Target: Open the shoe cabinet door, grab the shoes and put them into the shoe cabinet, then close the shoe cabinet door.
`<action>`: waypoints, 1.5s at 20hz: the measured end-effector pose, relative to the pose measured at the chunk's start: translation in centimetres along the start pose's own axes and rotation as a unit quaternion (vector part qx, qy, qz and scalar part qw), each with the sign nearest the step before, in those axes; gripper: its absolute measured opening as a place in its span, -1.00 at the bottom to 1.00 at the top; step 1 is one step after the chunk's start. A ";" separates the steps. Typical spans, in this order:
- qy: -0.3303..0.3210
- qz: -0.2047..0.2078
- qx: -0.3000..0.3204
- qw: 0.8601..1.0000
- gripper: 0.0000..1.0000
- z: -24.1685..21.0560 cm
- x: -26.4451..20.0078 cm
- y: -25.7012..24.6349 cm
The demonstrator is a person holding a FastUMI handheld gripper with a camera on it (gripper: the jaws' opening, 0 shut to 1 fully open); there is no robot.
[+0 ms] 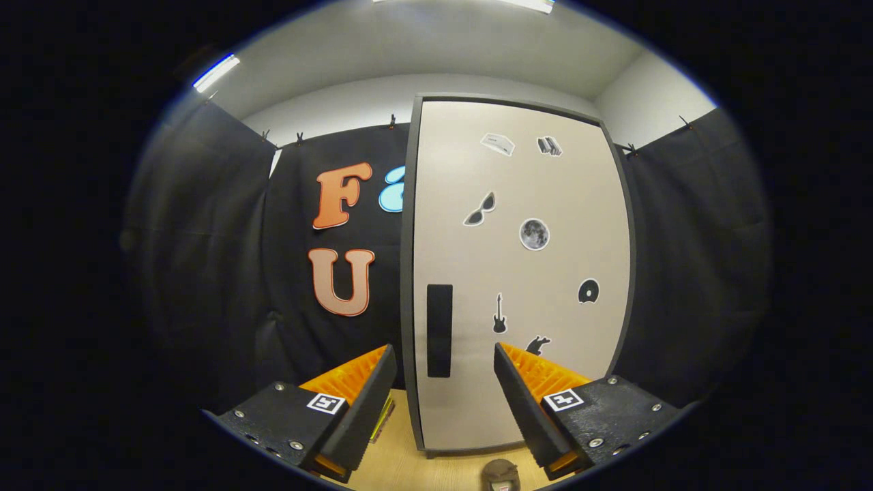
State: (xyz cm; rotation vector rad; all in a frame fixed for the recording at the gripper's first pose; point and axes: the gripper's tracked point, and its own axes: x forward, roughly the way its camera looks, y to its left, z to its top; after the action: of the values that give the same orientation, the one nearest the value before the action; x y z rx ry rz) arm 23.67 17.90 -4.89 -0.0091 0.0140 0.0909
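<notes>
hand-held gripper (445, 389) fingers spread, shoe cabinet door (518, 273) closed ahead

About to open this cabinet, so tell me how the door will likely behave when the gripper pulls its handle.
The door looks like a flat rigid panel, so it should swing stiffly, not flex. Its dark handle sits near one edge, suggesting hinges on the far side. The tall, narrow cabinet might shift if pulled hard. The gripper is open ahead of the handle.
</notes>
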 end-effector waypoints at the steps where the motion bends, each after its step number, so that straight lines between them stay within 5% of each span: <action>1: -0.001 0.000 -0.001 1.000 0.71 0.0 1.0 0.1; 6: 0.006 0.000 -0.011 1.000 0.66 -1.5 5.6 0.5; 14: 0.016 -0.007 -0.016 1.000 0.26 -2.8 10.0 0.7; 19: 0.019 -0.012 -0.019 1.000 -0.19 -3.3 10.6 1.0; 30: 0.042 0.003 0.014 0.999 -0.50 -3.8 10.1 1.0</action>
State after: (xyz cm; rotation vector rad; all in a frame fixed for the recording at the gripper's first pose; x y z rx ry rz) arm 33.61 19.75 -8.80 0.0142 0.0999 0.0963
